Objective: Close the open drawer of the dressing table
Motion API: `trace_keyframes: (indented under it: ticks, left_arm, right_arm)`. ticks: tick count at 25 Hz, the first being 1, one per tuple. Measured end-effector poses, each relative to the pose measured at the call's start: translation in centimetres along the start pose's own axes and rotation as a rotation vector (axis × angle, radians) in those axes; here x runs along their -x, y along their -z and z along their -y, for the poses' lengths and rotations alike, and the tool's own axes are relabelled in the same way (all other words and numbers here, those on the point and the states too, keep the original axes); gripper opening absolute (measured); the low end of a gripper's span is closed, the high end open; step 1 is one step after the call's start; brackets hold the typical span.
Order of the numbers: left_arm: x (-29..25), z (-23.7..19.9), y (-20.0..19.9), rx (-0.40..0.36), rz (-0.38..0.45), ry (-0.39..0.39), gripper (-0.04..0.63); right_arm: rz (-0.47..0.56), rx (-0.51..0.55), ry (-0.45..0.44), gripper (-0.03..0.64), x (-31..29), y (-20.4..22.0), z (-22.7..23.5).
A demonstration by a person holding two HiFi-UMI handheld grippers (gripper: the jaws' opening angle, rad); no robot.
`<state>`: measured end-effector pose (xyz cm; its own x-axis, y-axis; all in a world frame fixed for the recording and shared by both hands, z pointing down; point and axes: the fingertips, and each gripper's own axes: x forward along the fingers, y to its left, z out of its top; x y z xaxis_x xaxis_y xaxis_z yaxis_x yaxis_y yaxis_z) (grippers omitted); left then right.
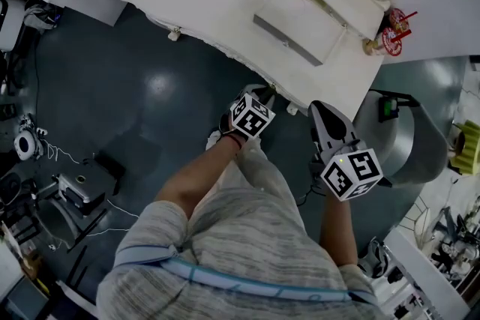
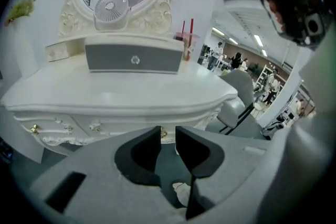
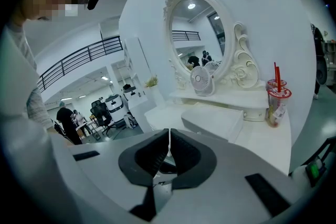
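Head view: dressing table worktop [image 1: 217,4] from above. Left gripper view alone: gold knobs [image 2: 34,128], left tongs [image 2: 168,136] slightly spread, empty. Right gripper view: right tongs [image 3: 168,144] pressed together.

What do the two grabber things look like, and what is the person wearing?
The left gripper and right gripper are grey with black jaws. Each carries a white cube with black square markers. The person wears a flecked grey short-sleeved shirt.
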<state>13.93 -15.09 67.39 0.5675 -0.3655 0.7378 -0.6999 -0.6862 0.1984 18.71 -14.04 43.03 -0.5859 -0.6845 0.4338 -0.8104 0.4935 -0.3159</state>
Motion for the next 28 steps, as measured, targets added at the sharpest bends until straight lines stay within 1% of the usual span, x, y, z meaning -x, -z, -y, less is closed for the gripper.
trace_keyframes:
  ticks: [2, 6, 10, 13, 19, 21, 23, 28]
  left_arm:
    - [2.4, 0.4, -1.2, 0.007, 0.053, 0.005, 0.095]
    - [8.0, 0.1, -3.7, -0.012, 0.152, -0.010, 0.086]
    - [15.0, -0.6, -7.3, -0.009, 0.289, -0.059, 0.060]
    - [20.2, -0.8, -10.1, -0.009, 0.408, -0.091, 0.036]
    - [28.9, 0.3, -13.2, -0.013, 0.617, -0.118, 0.018]
    - [31.6, 0.8, -14.3, -0.024, 0.693, -0.119, 0.017]
    - [33.9, 1.6, -15.0, -0.038, 0.751, -0.112, 0.017]
    - [37.7, 2.7, -15.7, -0.046, 0.831, -0.058, 0.017]
  right_arm:
    - [0.012, 0.003, -0.010, 0.012, 0.2, -0.3, -0.7]
    - [0.048, 0.026, -0.036, 0.012, 0.5, -1.7, -2.4]
    - [0.092, 0.048, -0.062, 0.011, 1.3, -3.4, -3.9]
    - [0.129, 0.064, -0.085, 0.011, 2.0, -4.9, -5.2]
    - [0.197, 0.082, -0.151, 0.011, 4.1, -7.0, -8.3]
    - [0.223, 0.091, -0.168, 0.011, 4.7, -7.8, -9.2]
    - [0.244, 0.099, -0.182, 0.011, 5.2, -8.5, -10.1]
    - [0.274, 0.127, -0.202, 0.009, 6.0, -9.8, -11.9]
